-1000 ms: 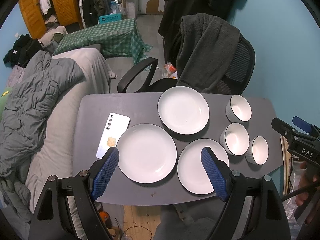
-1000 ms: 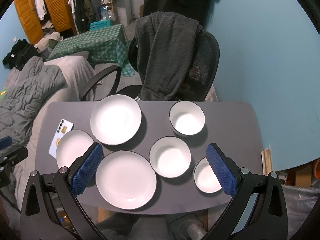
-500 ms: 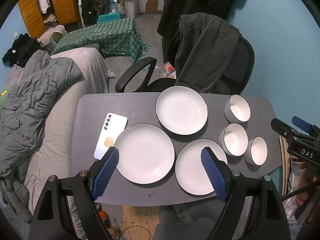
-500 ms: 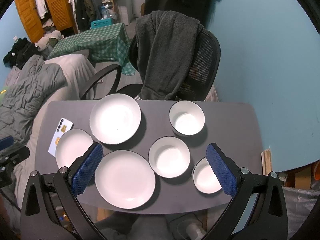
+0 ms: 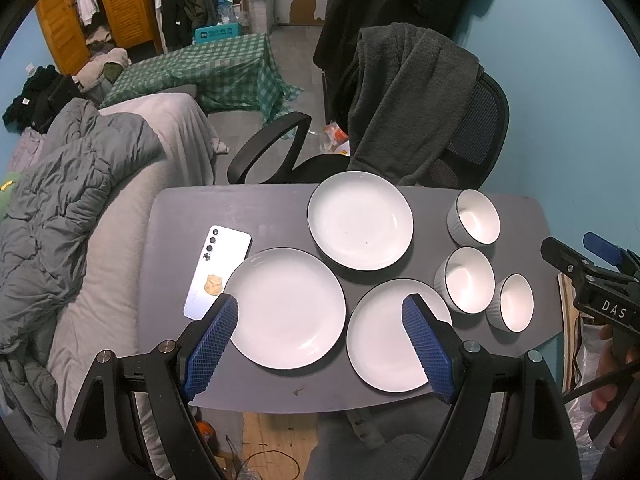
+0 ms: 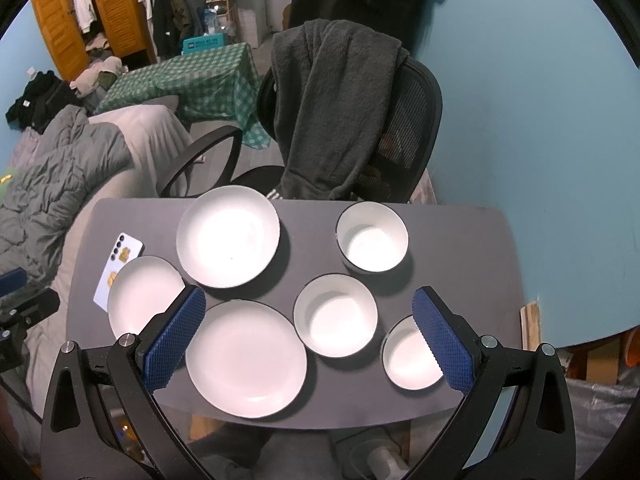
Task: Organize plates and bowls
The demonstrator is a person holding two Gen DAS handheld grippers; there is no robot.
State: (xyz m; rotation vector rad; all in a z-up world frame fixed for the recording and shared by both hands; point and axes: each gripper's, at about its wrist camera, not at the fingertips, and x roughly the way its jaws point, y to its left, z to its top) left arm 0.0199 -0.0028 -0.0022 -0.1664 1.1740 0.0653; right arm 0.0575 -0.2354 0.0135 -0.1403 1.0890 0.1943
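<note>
The grey table (image 5: 256,208) had drifted slightly toward the left of the frame within the last second, nothing on it disturbed. Both the left gripper (image 5: 320,344) and right gripper (image 6: 310,338) hovered wide open and empty above the near edge; three plates (image 5: 286,308) filled mid-frame, three bowls (image 5: 470,280) at right, all unstacked, so sorting had not begun.

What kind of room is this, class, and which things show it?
Probably a bedroom or studio flat: a rumpled grey duvet on a bed beside the table, an orange louvred wardrobe with clothes hanging nearby, and an office chair.
</note>
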